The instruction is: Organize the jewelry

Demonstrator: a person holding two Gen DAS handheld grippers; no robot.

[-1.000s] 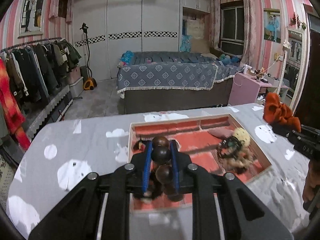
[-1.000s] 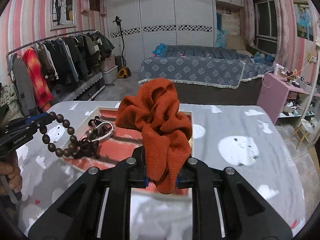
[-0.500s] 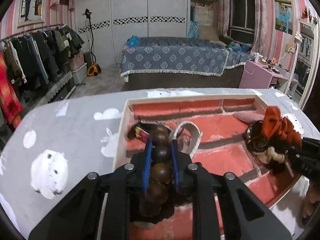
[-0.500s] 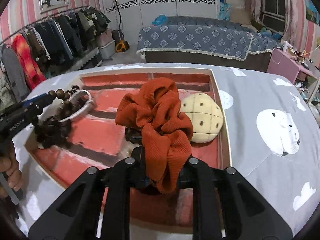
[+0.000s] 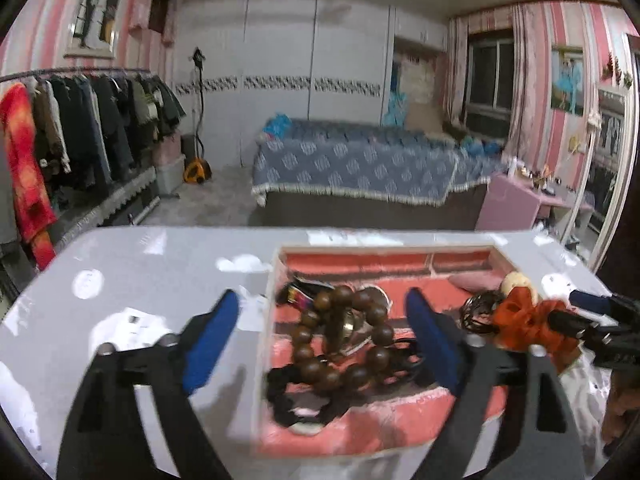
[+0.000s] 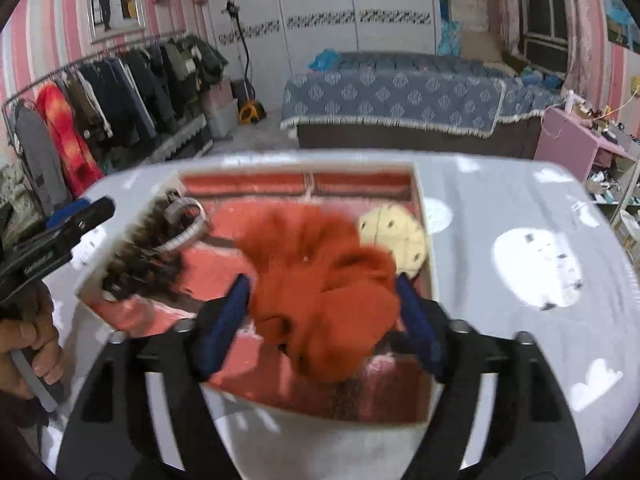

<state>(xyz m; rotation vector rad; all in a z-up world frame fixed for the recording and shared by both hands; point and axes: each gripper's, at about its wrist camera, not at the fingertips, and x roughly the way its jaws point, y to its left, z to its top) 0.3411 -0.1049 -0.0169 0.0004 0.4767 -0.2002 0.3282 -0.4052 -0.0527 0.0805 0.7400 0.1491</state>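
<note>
A white box with a red lining [image 5: 269, 320] [image 6: 423, 216] sits on the grey table. My left gripper [image 5: 322, 316] is open above its left part. A brown wooden bead bracelet [image 5: 344, 340] lies loose in the box between the fingers, over black hair ties [image 5: 288, 396]; the beads show blurred in the right wrist view [image 6: 140, 256]. My right gripper [image 6: 324, 298] is open over the box's right part. An orange scrunchie [image 6: 324, 280] [image 5: 528, 320] lies between its fingers, no longer gripped. A cream round clip [image 6: 394, 236] lies beside it.
A white bangle [image 6: 184, 228] lies at the box's left side. The table has a grey cloth with white animal prints [image 6: 536, 268]. Beyond the table are a bed [image 5: 360, 168], a clothes rack [image 5: 80, 128] and a pink side table [image 5: 516, 200].
Both grippers have opened. The left one let go of the bead bracelet and the right one let go of the orange scrunchie; both now lie in the box. Both grippers pulled back slightly.
</note>
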